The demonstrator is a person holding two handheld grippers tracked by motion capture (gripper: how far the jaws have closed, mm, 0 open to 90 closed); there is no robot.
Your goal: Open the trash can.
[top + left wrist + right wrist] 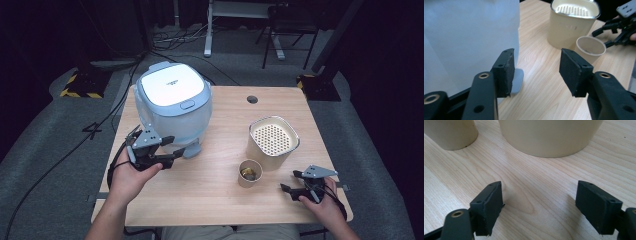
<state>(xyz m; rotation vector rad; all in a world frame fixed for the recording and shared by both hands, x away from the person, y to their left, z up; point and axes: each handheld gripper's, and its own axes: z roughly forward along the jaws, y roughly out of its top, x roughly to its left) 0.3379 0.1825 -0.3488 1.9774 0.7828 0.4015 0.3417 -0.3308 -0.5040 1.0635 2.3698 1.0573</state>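
Observation:
A pale blue rice cooker [172, 102] with its lid closed stands at the table's left; its wall [471, 37] takes up the left of the left gripper view. My left gripper [170, 150] is open right beside the cooker's front foot [516, 81], holding nothing. A cream container with a perforated insert [273, 140] stands right of centre, and a small cup [249, 173] with something golden inside sits in front of it. My right gripper [290, 181] is open near the table's front right, low over the wood, just short of the container [549, 137] and the cup [451, 133].
The wooden table [210, 200] has a round cable hole [252, 99] at the back. Cables run across the grey floor at left. A desk frame and chair legs stand beyond the table.

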